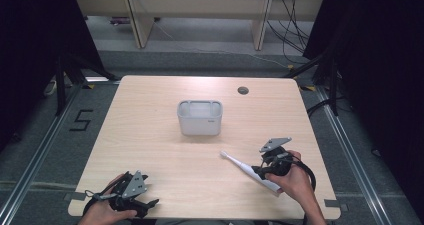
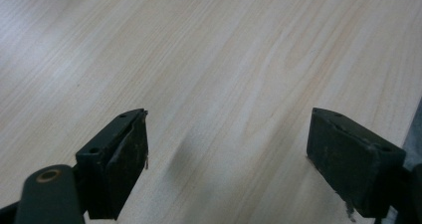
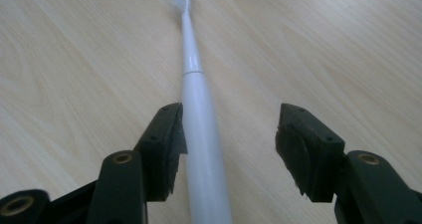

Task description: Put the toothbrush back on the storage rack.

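A white electric toothbrush (image 1: 241, 165) lies on the wooden table (image 1: 150, 145) at the front right, its brush head pointing toward the table's middle. My right gripper (image 1: 261, 171) straddles its handle. In the right gripper view the toothbrush (image 3: 198, 109) runs between the jaws, close against the left one, with a wide gap to the right one, so my right gripper (image 3: 229, 127) is open. My left gripper (image 1: 148, 203) rests at the table's front left corner. In the left gripper view my left gripper (image 2: 226, 134) stands open over bare wood.
A white rectangular bin (image 1: 200, 117) stands upright at the table's middle, beyond the toothbrush. A small round cable hole (image 1: 243, 90) sits near the far edge. Dark floor and rails surround the table.
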Motion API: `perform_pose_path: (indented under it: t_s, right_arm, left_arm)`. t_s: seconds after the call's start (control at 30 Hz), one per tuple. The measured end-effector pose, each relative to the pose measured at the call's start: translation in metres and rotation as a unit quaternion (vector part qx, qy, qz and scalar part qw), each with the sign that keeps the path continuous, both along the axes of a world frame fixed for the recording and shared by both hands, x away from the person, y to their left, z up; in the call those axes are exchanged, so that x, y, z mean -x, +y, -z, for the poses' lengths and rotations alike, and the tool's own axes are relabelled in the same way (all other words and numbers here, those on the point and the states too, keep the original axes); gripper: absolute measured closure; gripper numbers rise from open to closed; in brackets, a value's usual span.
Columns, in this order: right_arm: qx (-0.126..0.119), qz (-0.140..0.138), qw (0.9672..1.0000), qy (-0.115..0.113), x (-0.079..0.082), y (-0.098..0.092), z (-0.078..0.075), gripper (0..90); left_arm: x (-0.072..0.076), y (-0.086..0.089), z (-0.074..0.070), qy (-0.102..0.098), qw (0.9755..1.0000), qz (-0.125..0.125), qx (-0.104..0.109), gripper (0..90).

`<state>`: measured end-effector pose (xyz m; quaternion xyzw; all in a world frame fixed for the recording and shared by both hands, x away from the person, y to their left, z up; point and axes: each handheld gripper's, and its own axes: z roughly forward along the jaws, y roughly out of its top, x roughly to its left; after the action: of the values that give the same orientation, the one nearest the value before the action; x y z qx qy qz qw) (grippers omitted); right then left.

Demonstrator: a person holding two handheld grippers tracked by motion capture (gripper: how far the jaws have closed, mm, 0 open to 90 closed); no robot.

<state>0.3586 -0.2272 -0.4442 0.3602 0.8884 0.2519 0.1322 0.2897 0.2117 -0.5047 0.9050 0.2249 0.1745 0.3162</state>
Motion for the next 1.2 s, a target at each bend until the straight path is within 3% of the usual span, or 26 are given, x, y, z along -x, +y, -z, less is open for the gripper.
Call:
perform_pose_path:
  t_s: [0.4,0.47,0.53,0.57,0.8,0.9,0.93,1.0,1.07,1.13,1.2]
  right_arm:
    - [0.027,-0.017,0.9991,0.026,-0.003,0.012,0.008,51.2]
    - [0.031,-0.023,0.9987,0.032,-0.003,0.015,0.009,52.0]
    - [0.035,-0.026,0.9982,0.041,-0.003,0.018,0.010,53.4]
    - [0.041,-0.038,0.9978,0.035,-0.005,0.018,0.011,54.0]
    - [0.052,-0.030,0.9966,0.057,-0.007,0.024,0.013,56.8]
    - [0.058,-0.042,0.9961,0.052,-0.010,0.025,0.015,57.7]
    - [0.059,-0.039,0.9956,0.061,-0.010,0.025,0.016,58.0]
    - [0.064,-0.047,0.9952,0.058,-0.013,0.026,0.017,58.9]
    - [0.070,-0.050,0.9942,0.065,-0.014,0.028,0.018,59.5]
    - [0.072,-0.039,0.9938,0.076,-0.014,0.030,0.020,59.8]
    - [0.079,-0.053,0.9927,0.074,-0.016,0.031,0.020,59.8]
  left_arm:
    - [0.000,0.000,0.000,0.000,1.0000,0.002,-0.005,16.3]
    - [0.001,0.000,0.000,0.001,1.0000,0.001,0.003,16.3]
    - [0.000,0.000,0.000,0.000,1.0000,0.003,-0.005,16.3]
    - [-0.001,0.000,0.000,0.001,1.0000,0.003,-0.005,16.3]
    - [0.000,0.000,0.000,0.001,1.0000,0.001,0.002,16.3]
    - [0.000,0.000,0.000,0.001,1.0000,0.003,-0.004,16.3]
    - [0.000,0.000,0.000,0.001,1.0000,0.001,0.002,16.3]
    - [0.000,0.000,0.000,0.002,1.0000,0.001,0.003,16.3]
    - [-0.001,0.000,0.000,0.001,1.0000,0.003,-0.004,16.3]
    - [0.000,0.000,0.000,0.001,1.0000,0.000,0.002,16.3]
    - [0.000,0.000,0.000,0.001,1.0000,0.001,0.002,16.3]
